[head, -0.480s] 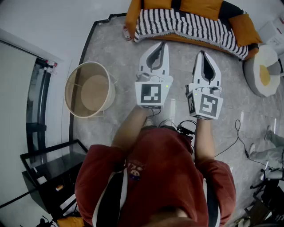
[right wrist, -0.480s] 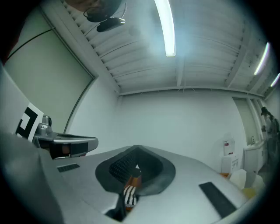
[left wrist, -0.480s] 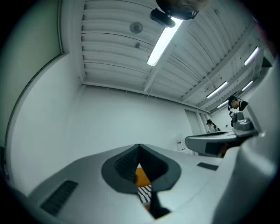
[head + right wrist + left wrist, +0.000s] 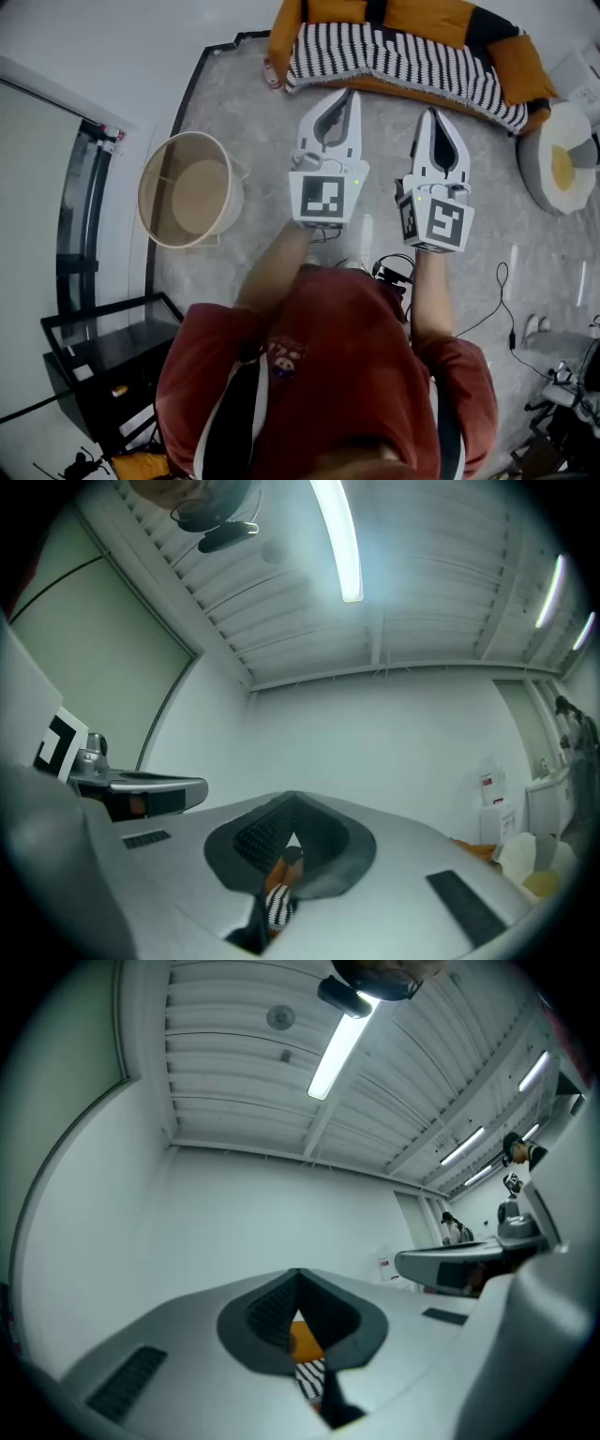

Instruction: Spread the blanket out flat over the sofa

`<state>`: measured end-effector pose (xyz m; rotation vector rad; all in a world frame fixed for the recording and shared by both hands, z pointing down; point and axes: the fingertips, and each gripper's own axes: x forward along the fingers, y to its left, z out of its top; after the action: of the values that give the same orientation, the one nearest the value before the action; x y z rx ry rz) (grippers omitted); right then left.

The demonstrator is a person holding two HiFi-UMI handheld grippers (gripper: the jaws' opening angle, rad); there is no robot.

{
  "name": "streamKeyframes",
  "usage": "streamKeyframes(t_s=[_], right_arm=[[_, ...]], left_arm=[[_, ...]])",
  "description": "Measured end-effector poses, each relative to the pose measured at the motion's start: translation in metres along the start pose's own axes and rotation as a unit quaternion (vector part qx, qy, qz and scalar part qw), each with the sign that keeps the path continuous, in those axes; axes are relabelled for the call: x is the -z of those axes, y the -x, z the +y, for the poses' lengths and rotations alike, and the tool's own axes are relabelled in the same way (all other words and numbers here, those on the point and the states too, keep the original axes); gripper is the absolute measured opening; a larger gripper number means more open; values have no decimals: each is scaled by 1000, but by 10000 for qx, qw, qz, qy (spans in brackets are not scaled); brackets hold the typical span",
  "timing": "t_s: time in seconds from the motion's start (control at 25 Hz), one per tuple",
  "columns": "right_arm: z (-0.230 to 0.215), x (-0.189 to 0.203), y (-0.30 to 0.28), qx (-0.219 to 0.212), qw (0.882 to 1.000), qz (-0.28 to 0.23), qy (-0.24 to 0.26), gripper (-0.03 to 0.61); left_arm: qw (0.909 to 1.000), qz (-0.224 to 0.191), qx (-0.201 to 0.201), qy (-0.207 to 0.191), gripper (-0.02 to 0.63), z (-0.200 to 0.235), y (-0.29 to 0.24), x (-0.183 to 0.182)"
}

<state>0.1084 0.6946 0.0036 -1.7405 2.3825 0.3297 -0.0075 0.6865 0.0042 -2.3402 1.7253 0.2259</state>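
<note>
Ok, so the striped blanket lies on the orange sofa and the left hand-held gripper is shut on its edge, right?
Not quite. The striped blanket does lie on the orange sofa, but the left hand-held gripper is shut on nothing: the head view shows it over the floor, short of the blanket, and the left gripper view shows nothing between its jaws.
</note>
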Motion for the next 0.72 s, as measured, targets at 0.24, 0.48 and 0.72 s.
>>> streamKeyframes(t_s=[0.24,0.48,0.72], right_arm=[[-19,10,3,-48,9999,28,-160,12],[-31,23,-2,-96,9995,121,-292,12],[-28,43,-21,-125,9992,253,-288,12]], left_arm=[[9995,148,-99,-266,15,-11,-3,4],[9992,197,-247,-235,15,-16,-8,11],[9993,245,-296,6,15,-4,-23,30]])
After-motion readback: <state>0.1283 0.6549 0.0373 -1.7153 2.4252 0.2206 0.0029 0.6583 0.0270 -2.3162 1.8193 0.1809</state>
